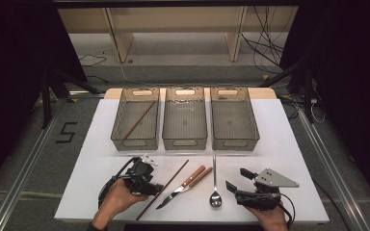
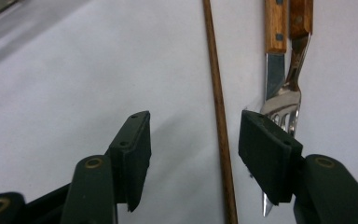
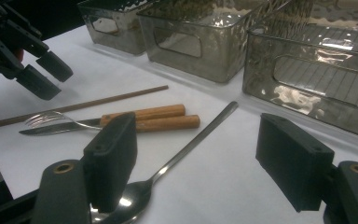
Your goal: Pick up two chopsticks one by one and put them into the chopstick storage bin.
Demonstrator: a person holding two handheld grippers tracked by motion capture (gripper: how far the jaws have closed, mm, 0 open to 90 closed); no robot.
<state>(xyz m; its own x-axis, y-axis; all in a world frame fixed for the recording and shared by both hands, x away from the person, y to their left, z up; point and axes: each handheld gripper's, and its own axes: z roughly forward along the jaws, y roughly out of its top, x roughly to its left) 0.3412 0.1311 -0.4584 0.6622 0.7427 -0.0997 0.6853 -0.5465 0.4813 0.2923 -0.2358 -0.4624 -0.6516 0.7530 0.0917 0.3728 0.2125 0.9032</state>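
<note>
white table (image 1: 289,144): three bins (image 1: 184,118), two chopsticks (image 1: 162,190), one spoon (image 1: 215,185)

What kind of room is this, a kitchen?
More likely a lab or recording studio: black curtains, loose cables on the floor, and a white table with three bins and cutlery laid out for practice.

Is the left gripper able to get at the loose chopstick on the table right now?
Probably yes. The left gripper is open with the chopstick lying between its jaws, neither pad touching it. The knife and fork lie close beside the right-hand pad, so that jaw may nudge them.
</note>
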